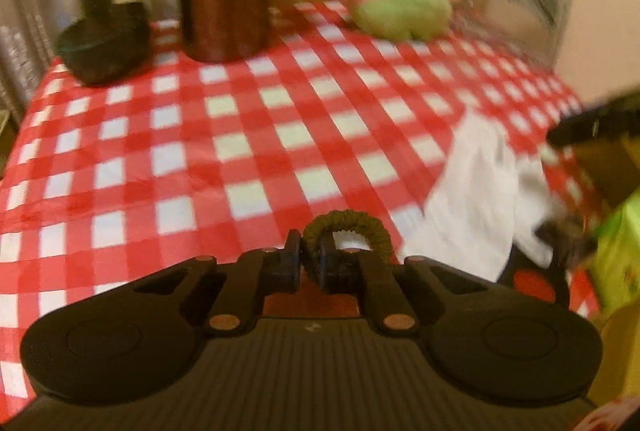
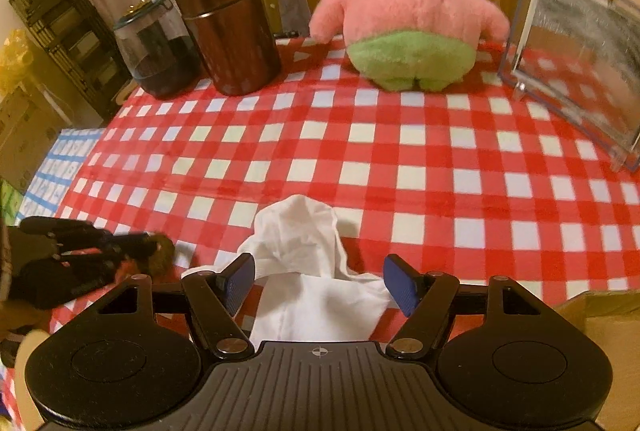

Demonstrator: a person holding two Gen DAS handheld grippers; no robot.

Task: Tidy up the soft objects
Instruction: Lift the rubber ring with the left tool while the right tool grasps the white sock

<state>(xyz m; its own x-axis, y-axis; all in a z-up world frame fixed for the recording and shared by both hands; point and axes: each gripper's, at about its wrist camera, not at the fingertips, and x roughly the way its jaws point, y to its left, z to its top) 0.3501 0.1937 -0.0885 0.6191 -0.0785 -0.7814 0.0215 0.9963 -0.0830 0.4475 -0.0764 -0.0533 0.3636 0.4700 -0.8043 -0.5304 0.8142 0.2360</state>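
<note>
An olive green hair scrunchie [image 1: 352, 231] loops up from between the jaws of my left gripper [image 1: 310, 263], which is shut on it just above the red checked tablecloth [image 1: 240, 135]. A crumpled white cloth [image 2: 304, 255] lies at the near edge of the table. My right gripper [image 2: 320, 281] stands open over it, one blue pad on each side, neither pressing. The left gripper [image 2: 132, 251] also shows at the left of the right wrist view. The white cloth [image 1: 476, 199] appears at the right of the left wrist view. A pink and green plush star [image 2: 404, 15] stands at the back.
A brown cylindrical canister [image 2: 232, 31] and a dark-filled jar [image 2: 156, 51] stand at the back left. A clear acrylic frame [image 2: 580, 55] leans at the back right. A cardboard box edge [image 2: 600, 311] sits near right, and a green package [image 1: 616, 255] lies by the cloth.
</note>
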